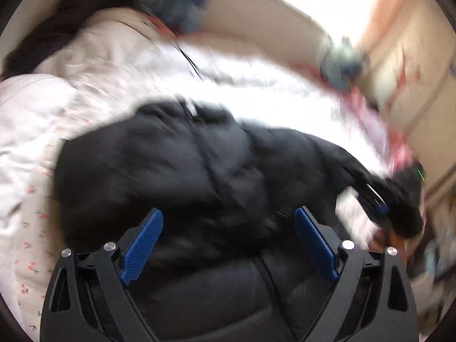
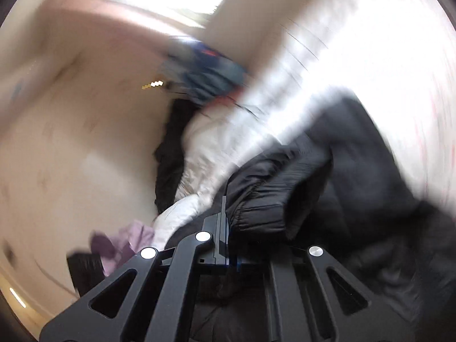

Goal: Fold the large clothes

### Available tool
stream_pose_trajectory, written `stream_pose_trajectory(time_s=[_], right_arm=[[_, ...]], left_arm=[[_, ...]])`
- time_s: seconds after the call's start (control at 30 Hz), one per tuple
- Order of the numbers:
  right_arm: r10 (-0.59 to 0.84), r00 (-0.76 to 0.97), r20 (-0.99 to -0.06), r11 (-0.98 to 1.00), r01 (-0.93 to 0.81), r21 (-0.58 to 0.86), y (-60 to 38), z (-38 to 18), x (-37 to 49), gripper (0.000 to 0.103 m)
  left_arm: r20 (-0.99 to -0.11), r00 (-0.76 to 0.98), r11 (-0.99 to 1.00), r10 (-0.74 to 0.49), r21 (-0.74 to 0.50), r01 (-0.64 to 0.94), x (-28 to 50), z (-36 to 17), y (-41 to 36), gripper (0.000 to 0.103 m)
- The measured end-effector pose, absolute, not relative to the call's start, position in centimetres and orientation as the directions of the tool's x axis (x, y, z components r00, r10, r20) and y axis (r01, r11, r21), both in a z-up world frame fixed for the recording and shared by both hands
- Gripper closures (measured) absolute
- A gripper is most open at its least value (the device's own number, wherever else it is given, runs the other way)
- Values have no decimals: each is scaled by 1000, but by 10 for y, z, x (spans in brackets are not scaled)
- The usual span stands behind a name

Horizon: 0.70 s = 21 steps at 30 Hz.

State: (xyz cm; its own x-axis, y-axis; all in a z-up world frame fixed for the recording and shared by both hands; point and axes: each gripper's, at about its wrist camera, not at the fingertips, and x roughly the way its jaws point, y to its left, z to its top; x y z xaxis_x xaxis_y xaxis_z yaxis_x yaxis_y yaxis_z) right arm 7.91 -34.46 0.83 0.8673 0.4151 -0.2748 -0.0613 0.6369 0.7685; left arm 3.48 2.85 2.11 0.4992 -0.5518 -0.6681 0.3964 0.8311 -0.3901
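One black puffer jacket (image 1: 199, 171) lies spread on the bed (image 1: 37, 131), which wears a white sheet with small red prints. In the left wrist view the sheet shows bare around the jacket from 8 to 1 o'clock, and the jacket's edge curves from 9 to 12. The left tool (image 1: 228, 242) hangs over the jacket's middle, its two blue pads wide apart and gripping nothing. The right tool (image 2: 228, 245) has its fingers pressed together on the jacket's elastic cuff (image 2: 256, 213). At 10 o'clock of the cuff lie one white garment (image 2: 211, 142) and one blue bundle (image 2: 205, 71). One purple cloth (image 2: 122, 242) lies at 8 o'clock; both views are blurred.
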Motion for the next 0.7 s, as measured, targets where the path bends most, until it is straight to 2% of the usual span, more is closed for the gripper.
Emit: stream_pose_trajectory(time_s=[0.07, 0.17, 0.27, 0.37, 0.43, 0.53, 0.57, 0.6, 0.67, 0.7], right_arm=[[364, 897, -249, 740, -117, 663, -335, 49, 73, 99], [321, 901, -292, 770, -69, 634, -349, 49, 91, 99], [282, 845, -455, 748, 103, 656, -376, -11, 111, 99], [312, 728, -611, 717, 242, 654, -391, -83, 123, 99], [369, 694, -618, 663, 270, 699, -394, -102, 126, 98], [381, 699, -605, 634, 279, 721, -399, -81, 109, 90], [392, 721, -571, 620, 252, 743, -402, -65, 94, 81], [394, 737, -549, 611, 236, 756, -406, -52, 80, 61], [373, 742, -557, 644, 225, 731, -414, -28, 46, 30], [359, 741, -567, 680, 209, 703, -416, -19, 23, 25]], left_arm=[[-600, 570, 827, -561, -427, 365, 41, 32, 55, 13], [-565, 606, 823, -560, -461, 331, 61, 29, 71, 10], [-615, 571, 833, -544, -475, 282, 88, -4, 65, 10], [-730, 451, 855, -514, -478, 201, 118, -68, 48, 10], [-764, 416, 869, -493, -460, 184, 121, -89, 41, 11], [-752, 422, 861, -506, -471, 191, 100, -65, 46, 11], [-743, 425, 855, -516, -478, 202, 91, -56, 50, 11], [-734, 440, 855, -517, -469, 223, 75, -38, 61, 11], [-722, 470, 861, -507, -442, 250, 44, -11, 84, 10], [-717, 485, 866, -500, -427, 261, 22, 2, 103, 9]])
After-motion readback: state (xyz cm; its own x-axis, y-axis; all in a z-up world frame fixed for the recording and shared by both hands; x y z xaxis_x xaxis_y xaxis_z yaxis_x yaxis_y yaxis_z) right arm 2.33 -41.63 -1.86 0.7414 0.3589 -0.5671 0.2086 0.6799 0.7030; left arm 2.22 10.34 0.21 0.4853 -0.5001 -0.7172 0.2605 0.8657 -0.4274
